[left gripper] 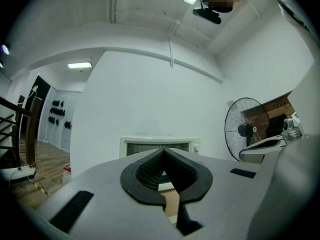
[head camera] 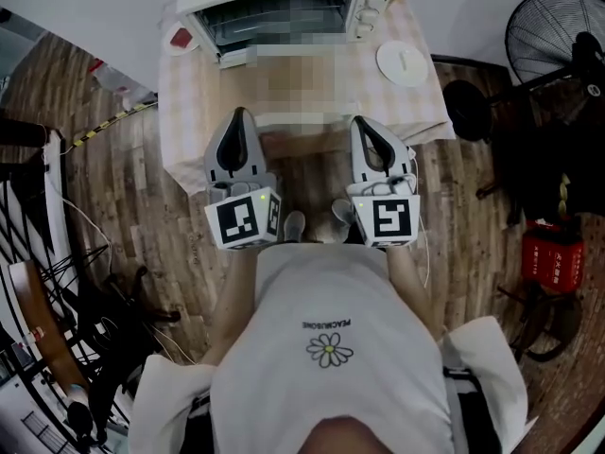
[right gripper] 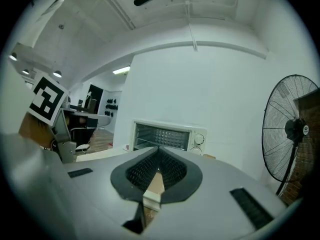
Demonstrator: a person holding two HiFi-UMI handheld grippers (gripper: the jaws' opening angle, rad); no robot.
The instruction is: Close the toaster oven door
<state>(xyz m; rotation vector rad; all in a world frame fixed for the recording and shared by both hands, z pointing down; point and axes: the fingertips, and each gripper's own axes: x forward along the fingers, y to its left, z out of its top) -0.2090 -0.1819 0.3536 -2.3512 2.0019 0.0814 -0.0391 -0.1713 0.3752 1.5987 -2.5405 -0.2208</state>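
Currently, the toaster oven (head camera: 284, 8) is being shown at the upper centre of the head view, at the far side of the worktop (head camera: 189, 93). Its long axis is running left to right, and its door (head camera: 238, 57) is lying open toward the person. Below it, well apart, the left claw (head camera: 241, 113) and right claw (head camera: 364, 121) are being held level, side by side, aimed straight at the front. Each is clenched on nothing, and neither is judged nearer.
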